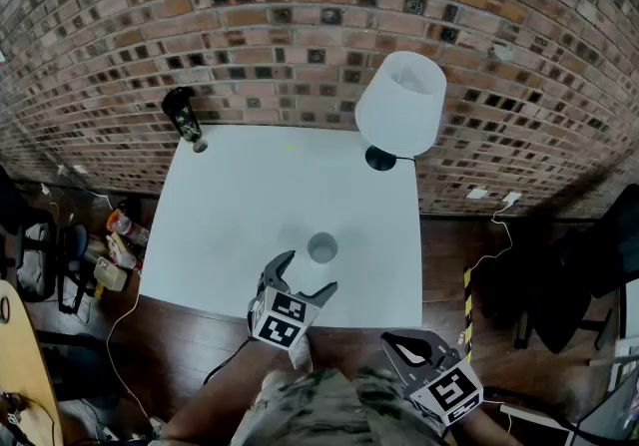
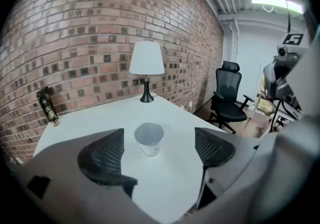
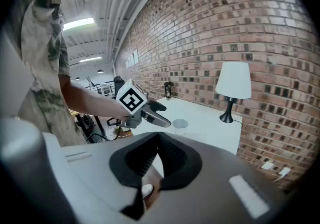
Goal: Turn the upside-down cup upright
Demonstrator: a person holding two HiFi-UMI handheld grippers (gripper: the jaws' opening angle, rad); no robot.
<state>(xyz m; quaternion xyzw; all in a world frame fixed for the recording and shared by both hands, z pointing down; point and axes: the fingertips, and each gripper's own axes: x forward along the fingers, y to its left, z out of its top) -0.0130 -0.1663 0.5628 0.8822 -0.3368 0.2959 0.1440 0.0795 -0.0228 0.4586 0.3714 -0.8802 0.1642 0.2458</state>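
Note:
A small clear cup (image 1: pixel 321 247) stands on the white table (image 1: pixel 240 205) near its front edge, its wide mouth facing up. My left gripper (image 1: pixel 311 272) is open just short of the cup, and nothing sits between its fingers. In the left gripper view the cup (image 2: pixel 148 138) shows beyond the spread jaws of the left gripper (image 2: pixel 159 142), apart from both pads. My right gripper (image 1: pixel 411 346) hangs off the table's front right corner, shut and empty. The right gripper view shows the right gripper (image 3: pixel 159 135) with its pads together, and beyond it the left gripper (image 3: pixel 150 110) and the cup (image 3: pixel 180 124).
A white-shaded lamp (image 1: pixel 401 100) stands at the table's back right corner and a dark bottle (image 1: pixel 183 115) at the back left, against the brick wall. Bags and bottles (image 1: pixel 115 244) lie on the floor to the left. A black office chair (image 2: pixel 227 97) is off to the right.

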